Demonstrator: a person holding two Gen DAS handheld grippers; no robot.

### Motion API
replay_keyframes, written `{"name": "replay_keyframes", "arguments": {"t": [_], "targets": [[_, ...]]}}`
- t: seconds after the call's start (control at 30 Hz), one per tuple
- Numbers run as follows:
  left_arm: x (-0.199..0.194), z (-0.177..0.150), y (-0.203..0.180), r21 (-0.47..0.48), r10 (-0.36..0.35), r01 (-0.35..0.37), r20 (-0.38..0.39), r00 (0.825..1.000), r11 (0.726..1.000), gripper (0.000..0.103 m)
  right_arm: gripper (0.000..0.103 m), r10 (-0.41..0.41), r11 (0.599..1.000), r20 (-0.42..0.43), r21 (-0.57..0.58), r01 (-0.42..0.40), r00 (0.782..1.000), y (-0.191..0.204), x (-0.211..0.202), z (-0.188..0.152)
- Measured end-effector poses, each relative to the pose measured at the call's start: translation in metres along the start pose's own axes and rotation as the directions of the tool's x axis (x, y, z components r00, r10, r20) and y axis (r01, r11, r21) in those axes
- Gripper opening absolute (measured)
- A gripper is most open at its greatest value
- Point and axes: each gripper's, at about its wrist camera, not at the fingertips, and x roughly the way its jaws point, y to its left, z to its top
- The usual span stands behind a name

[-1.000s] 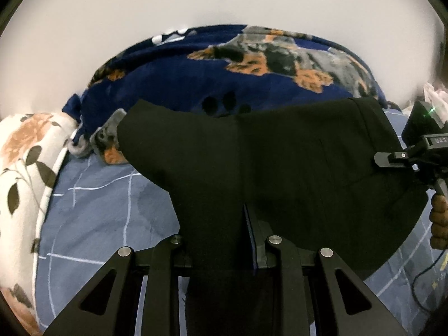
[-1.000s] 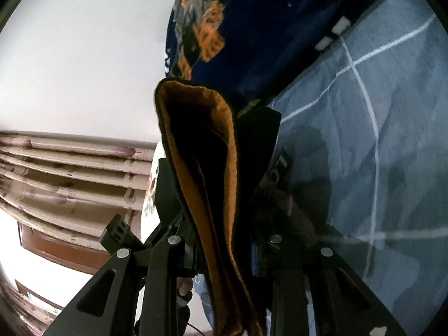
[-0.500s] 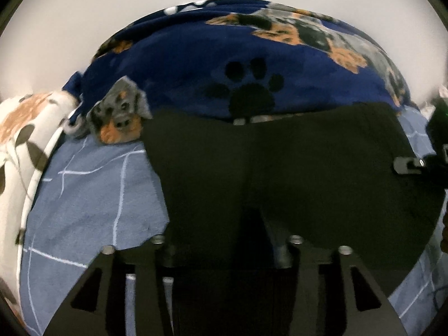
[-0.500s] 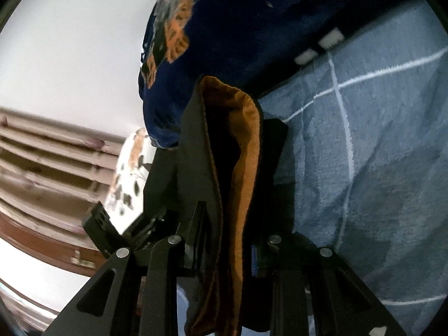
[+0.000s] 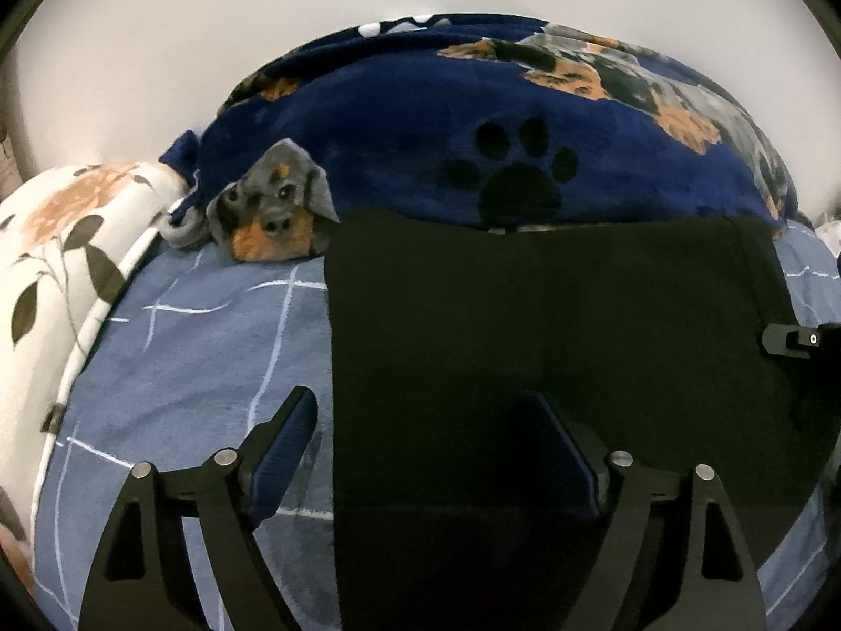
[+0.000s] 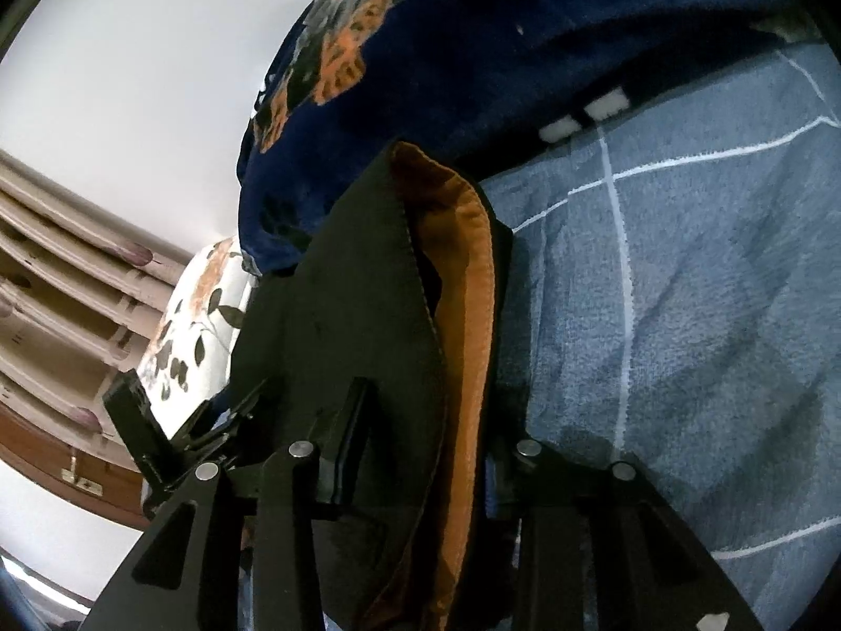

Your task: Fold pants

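The black pants (image 5: 552, 347) lie folded and flat on the blue checked sheet (image 5: 210, 347). My left gripper (image 5: 420, 426) hangs low over their near left edge with its jaws opening wide. One of its fingers (image 5: 286, 436) is over the sheet, the other over the cloth, and neither pad presses on it. My right gripper (image 6: 431, 436) is at the pants' right edge, seen from the left as a black part (image 5: 788, 339). A thick fold of the pants (image 6: 368, 273) with orange lining (image 6: 468, 263) stands between its jaws, which are starting to open.
A navy blanket with dog and paw prints (image 5: 420, 121) is bunched just behind the pants. A floral pillow (image 5: 68, 231) lies at the left of the bed. A white wall is behind, and striped curtains (image 6: 63, 273) hang beyond the pillow.
My left gripper has let go of the pants and spread wide while sinking. The pants have dropped flat onto the sheet. My right gripper rolled, and its jaws widened slightly around the fold.
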Motion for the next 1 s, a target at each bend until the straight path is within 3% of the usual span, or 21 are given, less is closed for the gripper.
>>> {"name": "replay_keyframes", "arguments": {"t": [0.17, 0.37, 0.47, 0.53, 0.6, 0.7, 0.83, 1.0], "targets": [[-0.024, -0.002, -0.012, 0.047, 0.138, -0.141, 0.058, 0.989, 0.989, 0.084, 0.045, -0.053, 0.998, 0.024, 0.016, 0.053, 0.998, 0.013, -0.002, -0.001], [-0.076, 0.001, -0.020, 0.014, 0.137, -0.140, 0.134, 0.982, 0.990, 0.094, 0.056, -0.148, 0.983, 0.161, -0.087, 0.163, 0.976, 0.059, -0.043, -0.018], [-0.112, 0.003, -0.029, -0.017, 0.185, -0.185, 0.180, 0.966, 0.983, 0.100, 0.067, -0.160, 0.963, 0.234, -0.177, 0.204, 0.959, 0.089, -0.066, -0.042], [-0.131, 0.003, -0.033, -0.027, 0.184, -0.182, 0.204, 0.961, 0.983, 0.103, 0.072, -0.179, 0.937, 0.276, -0.245, 0.249, 0.944, 0.111, -0.079, -0.061], [-0.162, 0.001, -0.039, -0.051, 0.204, -0.197, 0.261, 0.944, 0.979, 0.103, 0.078, -0.190, 0.917, 0.308, -0.284, 0.281, 0.932, 0.129, -0.090, -0.077], [-0.199, -0.001, -0.048, -0.040, 0.177, -0.173, 0.298, 0.938, 0.984, 0.103, 0.085, -0.184, 0.902, 0.356, -0.310, 0.301, 0.916, 0.147, -0.112, -0.097], [-0.252, -0.007, -0.056, -0.061, 0.159, -0.147, 0.380, 0.911, 0.987, 0.103, 0.091, -0.135, 0.911, 0.380, -0.316, 0.265, 0.915, 0.164, -0.144, -0.113], [-0.304, -0.016, -0.062, -0.127, 0.157, -0.111, 0.449, 0.880, 0.986, 0.103, 0.095, -0.101, 0.904, 0.445, -0.332, 0.269, 0.890, 0.189, -0.183, -0.130]]}}
